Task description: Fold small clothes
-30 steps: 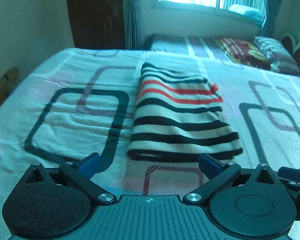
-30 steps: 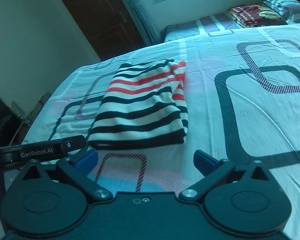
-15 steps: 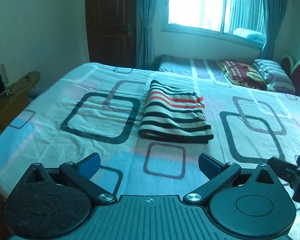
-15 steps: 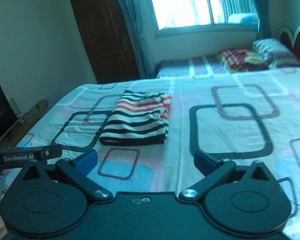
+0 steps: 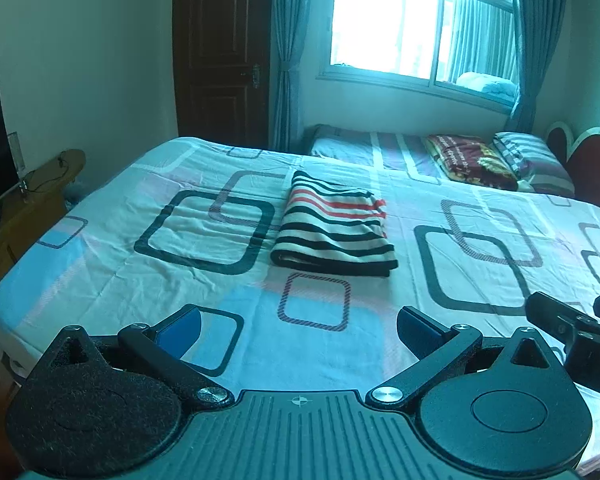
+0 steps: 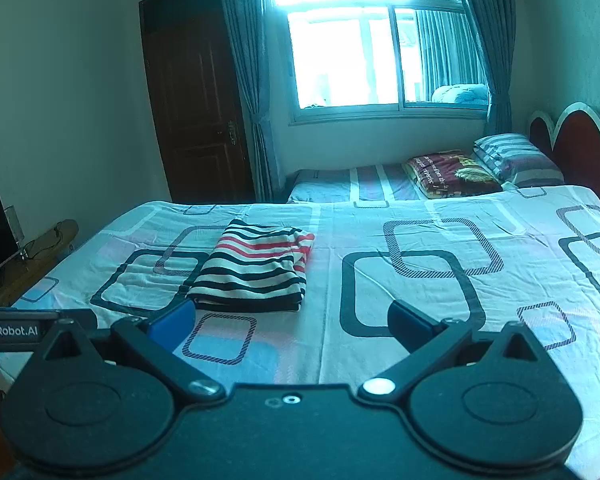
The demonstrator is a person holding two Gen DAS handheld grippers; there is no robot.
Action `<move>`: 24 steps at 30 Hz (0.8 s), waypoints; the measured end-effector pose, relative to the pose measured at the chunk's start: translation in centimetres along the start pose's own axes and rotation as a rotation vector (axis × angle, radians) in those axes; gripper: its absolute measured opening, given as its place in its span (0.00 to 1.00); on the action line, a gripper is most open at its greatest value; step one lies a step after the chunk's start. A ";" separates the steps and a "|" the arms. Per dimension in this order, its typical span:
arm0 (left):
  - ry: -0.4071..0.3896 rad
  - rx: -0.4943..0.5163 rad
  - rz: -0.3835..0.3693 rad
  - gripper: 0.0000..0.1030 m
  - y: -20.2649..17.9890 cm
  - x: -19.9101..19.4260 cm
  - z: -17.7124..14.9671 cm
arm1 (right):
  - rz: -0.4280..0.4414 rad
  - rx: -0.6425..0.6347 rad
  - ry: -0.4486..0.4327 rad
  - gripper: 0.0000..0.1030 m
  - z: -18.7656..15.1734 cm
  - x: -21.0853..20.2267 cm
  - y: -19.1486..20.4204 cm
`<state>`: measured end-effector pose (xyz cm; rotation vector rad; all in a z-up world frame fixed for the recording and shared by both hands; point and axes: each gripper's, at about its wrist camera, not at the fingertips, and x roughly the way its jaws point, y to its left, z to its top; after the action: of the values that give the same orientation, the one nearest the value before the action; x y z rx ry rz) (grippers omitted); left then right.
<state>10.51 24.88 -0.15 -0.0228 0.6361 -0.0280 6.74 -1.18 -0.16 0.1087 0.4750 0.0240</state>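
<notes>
Left wrist view: left gripper [image 5: 298, 326], jaws apart and empty, well short of the shirt [image 5: 334, 228], which lies folded into a neat rectangle on the bed [image 5: 100, 272]. Right gripper [image 6: 292, 324] likewise apart, holding nothing; both stand clear, probably because folding looks finished.

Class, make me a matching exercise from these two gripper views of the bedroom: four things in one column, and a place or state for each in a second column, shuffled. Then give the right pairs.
Things:
1. striped garment
2. left gripper
3. door
4. patterned pillow

Places or states:
A. closed, left of the window
B. folded, lying on the bed sheet
C. at the far end, near the red headboard
D. open, holding nothing

Pairs: 1-B, 2-D, 3-A, 4-C
</notes>
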 end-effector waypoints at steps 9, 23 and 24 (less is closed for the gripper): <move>-0.050 0.019 0.019 1.00 -1.1 -2.3 -0.4 | 0.004 0.000 -0.019 0.99 -0.1 -1.5 0.0; -0.061 0.028 0.025 1.00 -2.0 -3.0 -0.5 | 0.002 0.000 -0.026 0.99 -0.1 -1.8 -0.4; -0.061 0.029 0.025 1.00 -2.0 -3.0 -0.5 | 0.003 0.001 -0.024 0.99 -0.1 -1.8 -0.4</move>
<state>7.70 23.00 1.29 0.0127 0.5744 -0.0124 5.09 -1.63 0.47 0.1104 0.4504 0.0251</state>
